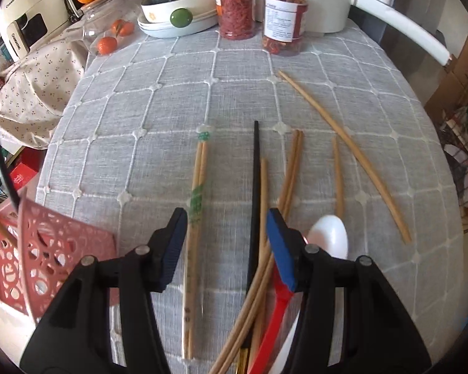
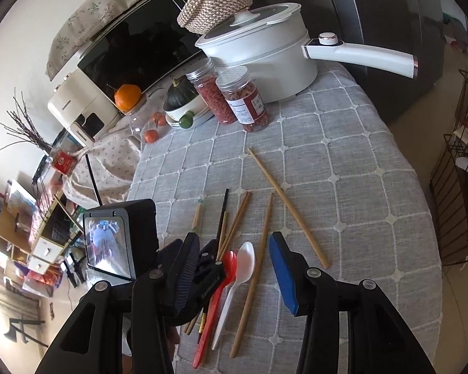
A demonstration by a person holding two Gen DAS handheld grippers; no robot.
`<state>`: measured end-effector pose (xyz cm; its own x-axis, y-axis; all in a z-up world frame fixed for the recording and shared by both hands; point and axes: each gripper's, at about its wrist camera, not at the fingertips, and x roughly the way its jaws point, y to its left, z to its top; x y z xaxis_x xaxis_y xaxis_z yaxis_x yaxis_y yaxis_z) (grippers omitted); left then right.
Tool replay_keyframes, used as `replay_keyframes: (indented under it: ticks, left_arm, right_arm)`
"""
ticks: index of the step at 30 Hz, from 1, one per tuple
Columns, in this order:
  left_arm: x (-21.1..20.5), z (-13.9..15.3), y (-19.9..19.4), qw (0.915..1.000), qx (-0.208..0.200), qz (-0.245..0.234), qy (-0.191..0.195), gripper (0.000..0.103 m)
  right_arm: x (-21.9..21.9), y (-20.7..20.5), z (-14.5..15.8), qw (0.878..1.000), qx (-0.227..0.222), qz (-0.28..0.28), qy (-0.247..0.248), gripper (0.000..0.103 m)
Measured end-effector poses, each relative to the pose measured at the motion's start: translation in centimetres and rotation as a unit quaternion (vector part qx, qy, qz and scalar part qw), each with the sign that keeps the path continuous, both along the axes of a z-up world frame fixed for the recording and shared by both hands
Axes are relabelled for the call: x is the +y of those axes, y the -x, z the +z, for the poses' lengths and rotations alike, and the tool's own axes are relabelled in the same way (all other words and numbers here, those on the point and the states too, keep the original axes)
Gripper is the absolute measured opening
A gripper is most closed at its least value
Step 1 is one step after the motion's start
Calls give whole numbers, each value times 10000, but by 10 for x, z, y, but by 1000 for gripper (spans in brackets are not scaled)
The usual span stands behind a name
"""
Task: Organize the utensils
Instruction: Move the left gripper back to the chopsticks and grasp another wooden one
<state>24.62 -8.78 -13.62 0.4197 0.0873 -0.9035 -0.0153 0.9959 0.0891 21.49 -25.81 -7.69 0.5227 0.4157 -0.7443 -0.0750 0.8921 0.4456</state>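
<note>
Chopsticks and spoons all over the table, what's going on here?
A person with a handheld gripper in each hand is sorting loose utensils on the grey checked tablecloth. The left gripper hangs open over the black chopstick and the green-printed bamboo pair, gripping nothing. The right gripper is also open and empty, above the white spoon and red spoon. The pink cutout basket waits at the table's left edge.

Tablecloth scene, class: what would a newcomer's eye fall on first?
Probably the scatter of wooden chopsticks across the grey checked tablecloth, with a red spoon and white spoon beside them at the near edge. Behind stand a white pot and two red-filled jars.
</note>
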Motion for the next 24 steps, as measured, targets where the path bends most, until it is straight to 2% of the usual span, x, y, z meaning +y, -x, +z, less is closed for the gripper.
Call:
replay_keyframes:
  ticks: [2,4,6,7,8,10,15,18,22,24]
  left_arm:
    - [7,-8,-6,9996,166,195,116,48]
    - [13,-8,-7,9988,119,299,373,45]
    - [17,-9,-9,9971,161,252,703,29]
    - [17,-9,-9,9959,176,205,864,14]
    - [16,-9,-8,9950,194,160,969,9]
    - [12,-9,-4,9951,208,53,968,5]
    - [16,-8,3,9862,484,78,1581,3]
    - [11,-1,8,9920,285,51,1230,3]
    - [10,-1,6,9922,312,50,1208,3]
    - [8,-5,3,9912,364,-56,1273,9]
  right_arm:
    - [-2,-1,-1,10000,28,-34,-31,48]
    - [-2,-1,-1,10000,20,-25,-77,47]
    - [-1,0,1,10000,-31,21,-84,47]
    - [-1,1,2,9999,-51,42,-81,47]
    - [-1,2,3,9999,-76,62,-75,48]
    - [-2,2,5,9999,-101,35,-78,48]
    - [-7,1,4,9999,-78,-6,-142,48]
    - [-7,1,7,9998,-108,14,-171,48]
    - [-7,0,5,9999,-61,31,-110,48]
    - [-9,-1,2,9999,-12,-2,-108,47]
